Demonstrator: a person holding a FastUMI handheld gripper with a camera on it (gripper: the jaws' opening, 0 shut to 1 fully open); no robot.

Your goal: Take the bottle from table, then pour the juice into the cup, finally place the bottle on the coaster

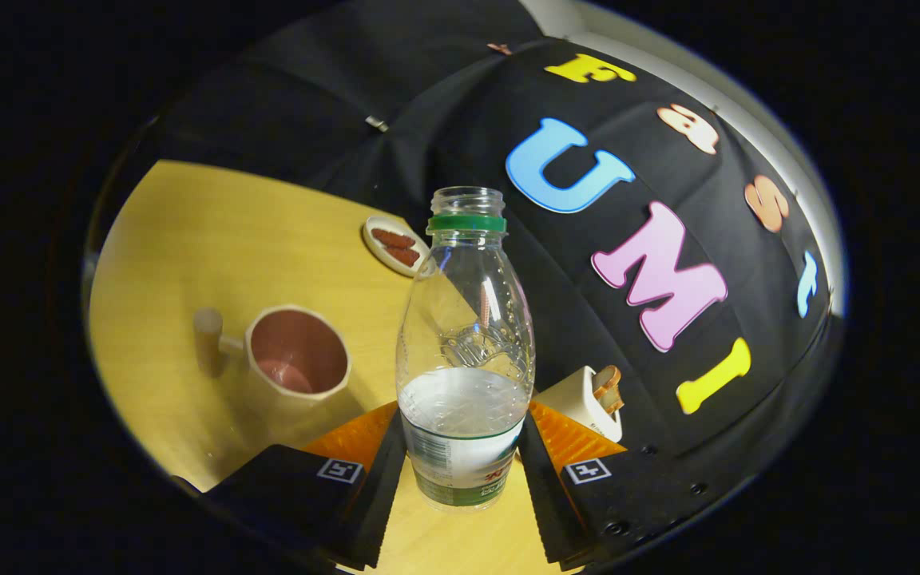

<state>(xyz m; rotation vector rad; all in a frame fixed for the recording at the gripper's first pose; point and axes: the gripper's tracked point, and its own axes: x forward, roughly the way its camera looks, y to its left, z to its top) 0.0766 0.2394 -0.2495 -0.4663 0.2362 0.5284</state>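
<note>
Bottle [464, 351], label unreadable, clamped in tool [461, 471].

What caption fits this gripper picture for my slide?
Gripper shut on an open bottle, cup and coaster beyond on the table.

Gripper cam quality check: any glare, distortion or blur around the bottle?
Gripper view: strong fisheye bending of the yellow wooden table edge; clear plastic bottle with green neck ring sharp between the gripper fingers, which flank it; small highlights on its shoulder, no washout; pink-lined ceramic cup sharp, casting a soft shadow.
</note>
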